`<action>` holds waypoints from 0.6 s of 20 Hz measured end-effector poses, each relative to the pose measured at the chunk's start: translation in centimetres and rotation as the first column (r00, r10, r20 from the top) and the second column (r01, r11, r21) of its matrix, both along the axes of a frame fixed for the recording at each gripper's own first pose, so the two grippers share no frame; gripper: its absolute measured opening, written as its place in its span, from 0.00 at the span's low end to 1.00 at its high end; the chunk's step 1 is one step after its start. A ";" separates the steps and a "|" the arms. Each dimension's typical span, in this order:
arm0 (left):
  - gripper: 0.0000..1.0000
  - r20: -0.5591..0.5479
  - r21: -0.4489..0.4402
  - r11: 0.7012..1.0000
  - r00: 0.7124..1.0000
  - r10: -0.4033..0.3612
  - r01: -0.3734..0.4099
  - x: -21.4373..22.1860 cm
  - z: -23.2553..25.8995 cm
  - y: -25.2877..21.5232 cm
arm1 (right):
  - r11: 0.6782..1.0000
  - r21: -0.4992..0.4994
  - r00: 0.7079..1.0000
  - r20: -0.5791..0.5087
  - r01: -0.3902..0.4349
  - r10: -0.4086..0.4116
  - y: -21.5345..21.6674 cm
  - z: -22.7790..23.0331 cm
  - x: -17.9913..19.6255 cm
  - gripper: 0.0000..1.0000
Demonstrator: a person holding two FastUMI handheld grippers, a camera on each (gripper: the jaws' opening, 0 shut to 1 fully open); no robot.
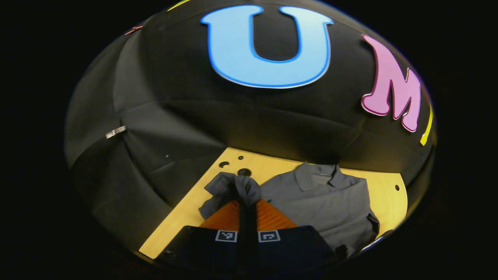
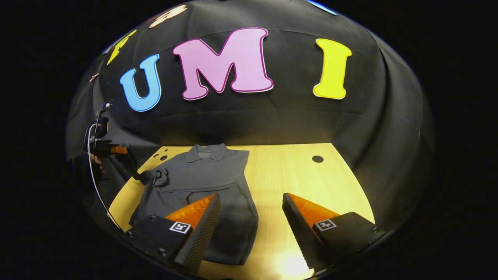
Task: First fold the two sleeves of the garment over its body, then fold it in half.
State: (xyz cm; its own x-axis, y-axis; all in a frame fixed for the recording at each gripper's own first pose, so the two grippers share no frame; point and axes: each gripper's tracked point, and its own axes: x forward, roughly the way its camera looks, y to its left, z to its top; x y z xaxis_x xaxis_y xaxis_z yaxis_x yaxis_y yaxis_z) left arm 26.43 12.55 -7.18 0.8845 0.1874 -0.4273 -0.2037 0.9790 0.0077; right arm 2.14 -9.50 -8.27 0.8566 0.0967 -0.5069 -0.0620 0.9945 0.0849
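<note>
The grey garment (image 2: 202, 182) lies flat on the wooden table (image 2: 295, 171), collar toward the back wall, its right sleeve already across the body. The left gripper (image 1: 247, 202) has its jaws pinching the bunched left sleeve (image 1: 233, 188), lifted off the table. The right gripper (image 2: 251, 229) hovers over the hem, jaws spread, holding nothing. Carry the sleeve low and inward — lay it flat across the chest before letting go.
</note>
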 end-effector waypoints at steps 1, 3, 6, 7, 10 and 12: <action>0.05 -0.001 -0.005 1.000 1.000 -0.022 0.022 0.7 0.2 -2.0 | 1.000 0.004 1.000 0.000 0.004 -0.004 -0.4 0.0 0.1 0.99; 0.05 -0.003 -0.018 0.997 0.997 -0.072 0.072 2.2 -0.1 -6.0 | 1.000 0.013 1.000 -0.001 0.013 -0.013 -1.1 -0.2 0.2 0.99; 0.05 0.000 -0.063 0.987 0.989 -0.149 0.148 4.3 -0.5 -11.9 | 1.000 0.017 1.000 -0.007 0.021 -0.021 -2.2 -0.6 0.3 0.99; 0.05 -0.007 -0.084 0.982 0.986 -0.169 0.167 5.0 -1.0 -13.8 | 1.000 0.018 1.000 -0.010 0.020 -0.020 -2.5 -0.8 0.3 0.99; 0.05 -0.027 -0.118 0.971 0.976 -0.214 0.210 7.1 -2.5 -19.0 | 0.999 0.022 0.999 -0.022 0.038 -0.037 -4.0 -1.3 0.4 0.99; 0.05 -0.035 -0.132 0.961 0.968 -0.248 0.241 8.3 -3.5 -22.3 | 0.998 0.021 0.998 -0.023 0.056 -0.055 -5.4 -1.5 0.4 0.99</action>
State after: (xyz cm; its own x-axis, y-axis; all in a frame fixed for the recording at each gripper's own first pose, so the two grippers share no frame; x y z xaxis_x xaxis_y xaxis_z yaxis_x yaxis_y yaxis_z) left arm 34.70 -9.75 -10.66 0.8730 -0.0901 -0.4793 0.0395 0.9926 -0.1145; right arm 2.53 -14.87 -9.73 0.8493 0.0602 -0.5244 -0.0046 0.9943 0.1067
